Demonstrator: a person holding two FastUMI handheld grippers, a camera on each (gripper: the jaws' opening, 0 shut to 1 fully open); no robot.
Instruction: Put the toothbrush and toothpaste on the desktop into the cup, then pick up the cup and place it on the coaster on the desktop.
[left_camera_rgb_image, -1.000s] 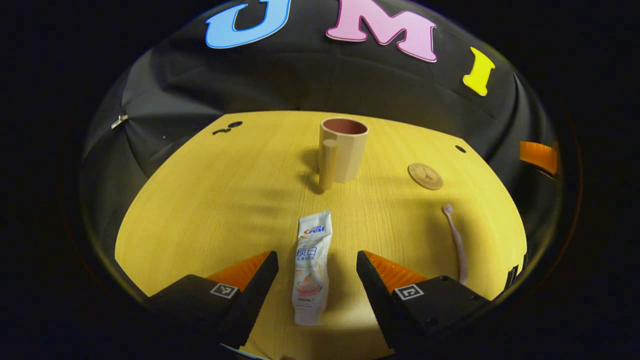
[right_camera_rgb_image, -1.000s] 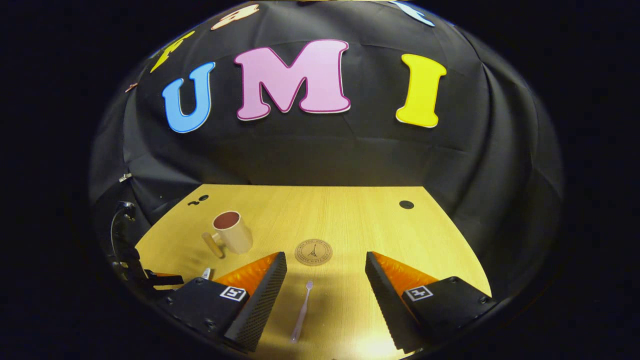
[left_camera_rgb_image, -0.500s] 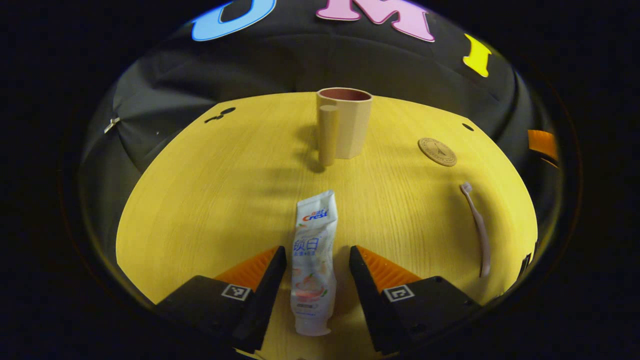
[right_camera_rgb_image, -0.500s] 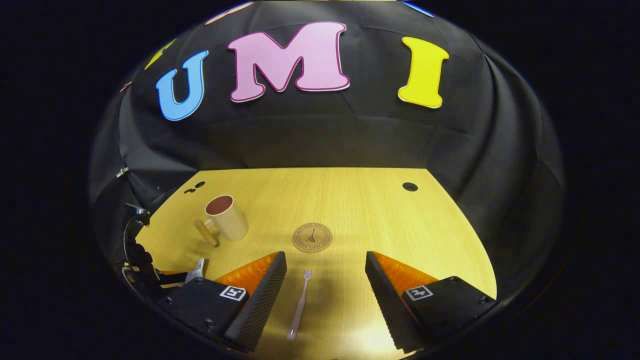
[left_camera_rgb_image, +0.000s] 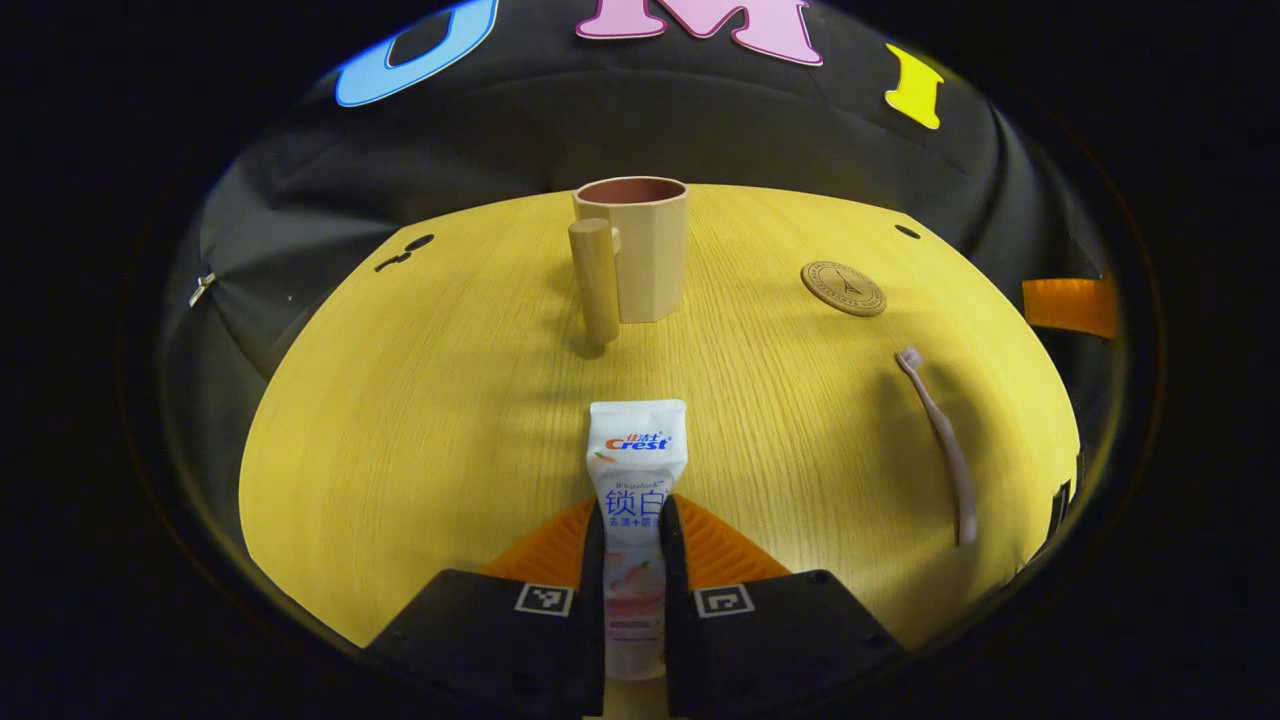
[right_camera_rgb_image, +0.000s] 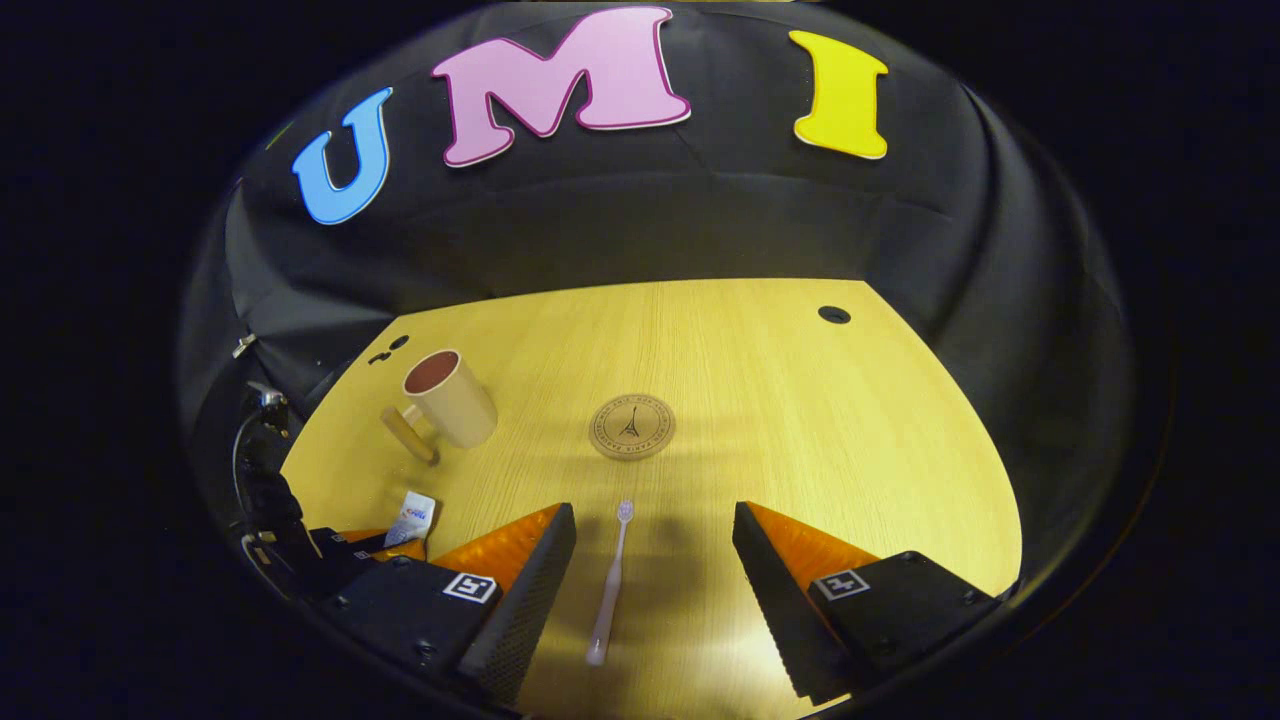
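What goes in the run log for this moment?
left tongs: shut on toothpaste | right tongs: open over toothbrush | cup: empty

Bare bench runs open from the lower centre up to the cup at upper centre in the left gripper view. At right, the toothbrush and coaster lie flat, well apart.

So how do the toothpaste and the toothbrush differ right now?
The toothpaste is a broad, flat white tube clamped in the left gripper; the toothbrush is a thin pale stick lying loose between the open fingers of the right gripper, untouched. Neither is in the cup yet.
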